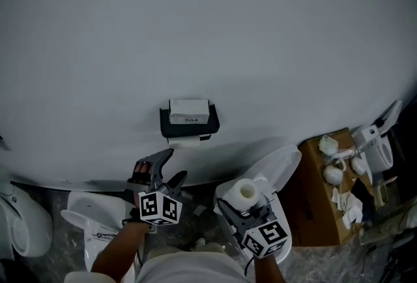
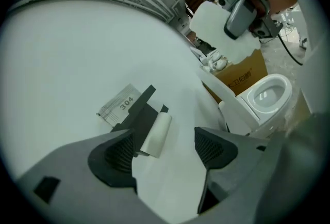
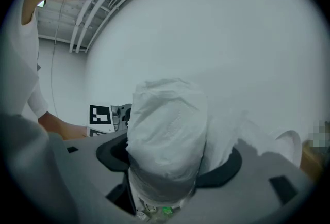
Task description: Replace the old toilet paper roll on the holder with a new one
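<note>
Aiming at the old roll [image 2: 156,135], I must square my left gripper [image 1: 172,165], fingers released, across it; my right gripper [image 1: 242,205] grasps the new roll [image 1: 245,192].

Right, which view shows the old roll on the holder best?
The left gripper view: the thin old roll shows clear against the black holder. The head view shows only a sliver; the right gripper view, none.

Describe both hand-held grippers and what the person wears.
Same build on the left hand-held gripper and the right hand-held gripper: grey moulded two-jaw bodies with dark ribbed pads. Each carries a white cube with black square markers: left cube, right cube. The person wears a white top; forearms unsleeved.
</note>
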Available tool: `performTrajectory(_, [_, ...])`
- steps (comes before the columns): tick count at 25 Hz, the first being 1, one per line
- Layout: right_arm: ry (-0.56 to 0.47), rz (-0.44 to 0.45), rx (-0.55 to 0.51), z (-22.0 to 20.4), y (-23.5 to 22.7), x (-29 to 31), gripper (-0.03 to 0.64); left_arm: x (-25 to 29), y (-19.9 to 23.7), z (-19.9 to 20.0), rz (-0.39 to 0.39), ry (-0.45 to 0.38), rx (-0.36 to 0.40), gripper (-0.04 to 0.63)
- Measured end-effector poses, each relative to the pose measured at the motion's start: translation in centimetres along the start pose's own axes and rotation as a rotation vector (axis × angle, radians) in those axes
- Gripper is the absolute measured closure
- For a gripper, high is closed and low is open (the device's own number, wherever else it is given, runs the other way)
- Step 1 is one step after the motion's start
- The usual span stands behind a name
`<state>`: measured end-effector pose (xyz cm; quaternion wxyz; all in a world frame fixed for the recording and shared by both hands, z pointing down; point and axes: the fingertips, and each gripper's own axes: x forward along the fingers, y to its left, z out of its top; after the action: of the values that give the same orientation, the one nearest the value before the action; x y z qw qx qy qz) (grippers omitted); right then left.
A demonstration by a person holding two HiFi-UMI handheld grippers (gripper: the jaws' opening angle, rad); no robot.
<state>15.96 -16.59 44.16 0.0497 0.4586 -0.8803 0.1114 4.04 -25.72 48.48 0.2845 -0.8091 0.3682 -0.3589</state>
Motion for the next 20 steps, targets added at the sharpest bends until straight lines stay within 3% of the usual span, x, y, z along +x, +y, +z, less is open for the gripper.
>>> performTrajectory(4, [0.005, 0.035, 0.016, -0.5, -1.3, 0.3, 0.291, 2.7, 0.6, -0.6, 0.031, 0.069, 0.052, 0.25])
performTrajectory(20, [0.012, 0.102, 0.021, -0.9, -4.2, 2.2, 0.291, 7.1, 1.7, -1.9, 0.079, 0.202, 0.152, 0.296])
